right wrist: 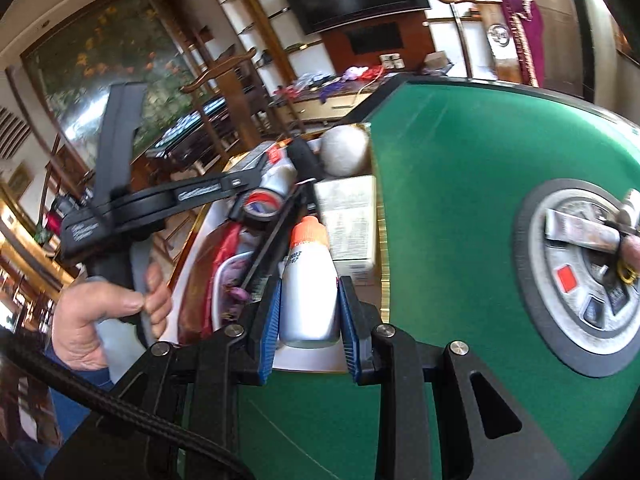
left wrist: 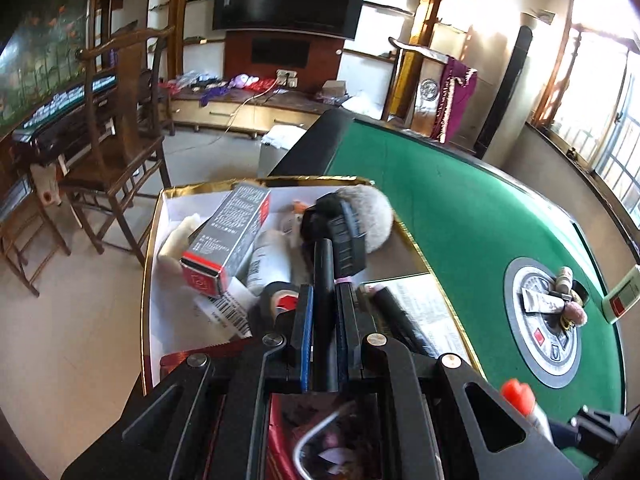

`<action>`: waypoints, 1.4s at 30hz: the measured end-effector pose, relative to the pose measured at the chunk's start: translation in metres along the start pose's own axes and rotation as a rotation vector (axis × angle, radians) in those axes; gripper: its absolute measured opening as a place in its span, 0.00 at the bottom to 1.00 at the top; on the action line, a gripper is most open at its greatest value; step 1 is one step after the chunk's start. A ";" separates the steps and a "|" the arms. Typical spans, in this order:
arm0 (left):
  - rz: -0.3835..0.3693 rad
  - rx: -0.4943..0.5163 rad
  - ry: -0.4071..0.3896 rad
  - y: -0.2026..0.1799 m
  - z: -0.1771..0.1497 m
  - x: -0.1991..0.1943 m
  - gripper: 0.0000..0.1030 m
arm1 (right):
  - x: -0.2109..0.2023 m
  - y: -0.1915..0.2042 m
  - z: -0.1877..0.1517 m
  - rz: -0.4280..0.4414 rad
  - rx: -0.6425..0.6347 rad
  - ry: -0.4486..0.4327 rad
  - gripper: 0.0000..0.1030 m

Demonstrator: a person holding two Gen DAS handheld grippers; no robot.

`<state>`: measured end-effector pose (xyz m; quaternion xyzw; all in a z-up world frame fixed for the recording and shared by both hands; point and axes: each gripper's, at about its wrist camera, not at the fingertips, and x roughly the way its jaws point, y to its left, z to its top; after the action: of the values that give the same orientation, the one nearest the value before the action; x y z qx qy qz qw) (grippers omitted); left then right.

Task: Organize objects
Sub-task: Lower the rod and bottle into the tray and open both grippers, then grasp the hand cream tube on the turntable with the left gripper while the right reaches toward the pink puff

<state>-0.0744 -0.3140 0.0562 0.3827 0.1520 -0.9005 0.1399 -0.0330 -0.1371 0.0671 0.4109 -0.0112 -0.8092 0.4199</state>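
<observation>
My left gripper point(left wrist: 324, 308) is shut on a black brush handle point(left wrist: 323, 280), whose grey fluffy head point(left wrist: 370, 216) hangs over a gold-rimmed white box point(left wrist: 160, 216). The box holds a grey and red carton point(left wrist: 230, 236), a black tape roll point(left wrist: 276, 300), a white tube and a booklet point(left wrist: 420, 304). My right gripper point(right wrist: 308, 312) is shut on a white bottle with an orange cap point(right wrist: 308, 284), held at the box's near edge point(right wrist: 384, 240). The bottle's orange cap also shows in the left wrist view point(left wrist: 518, 396).
The box sits on a green felt table point(left wrist: 460, 208). A round grey hub point(left wrist: 544, 320) in the table's middle carries a silver tube point(left wrist: 540, 302) and small items. A white and green box point(left wrist: 622, 300) lies at the right. Wooden chairs point(left wrist: 116, 152) stand left of the table.
</observation>
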 end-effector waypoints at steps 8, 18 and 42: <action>0.031 -0.009 0.026 0.005 -0.005 0.010 0.08 | 0.026 -0.001 -0.023 -0.009 -0.034 0.086 0.25; 0.041 -0.007 0.024 0.002 -0.005 0.010 0.08 | 0.032 -0.009 -0.032 -0.070 -0.048 0.116 0.25; -0.029 0.028 -0.129 -0.034 -0.003 -0.022 0.49 | -0.106 -0.131 -0.049 -0.196 0.255 -0.179 0.78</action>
<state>-0.0706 -0.2792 0.0759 0.3235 0.1355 -0.9273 0.1309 -0.0547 0.0366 0.0560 0.3862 -0.1109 -0.8715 0.2810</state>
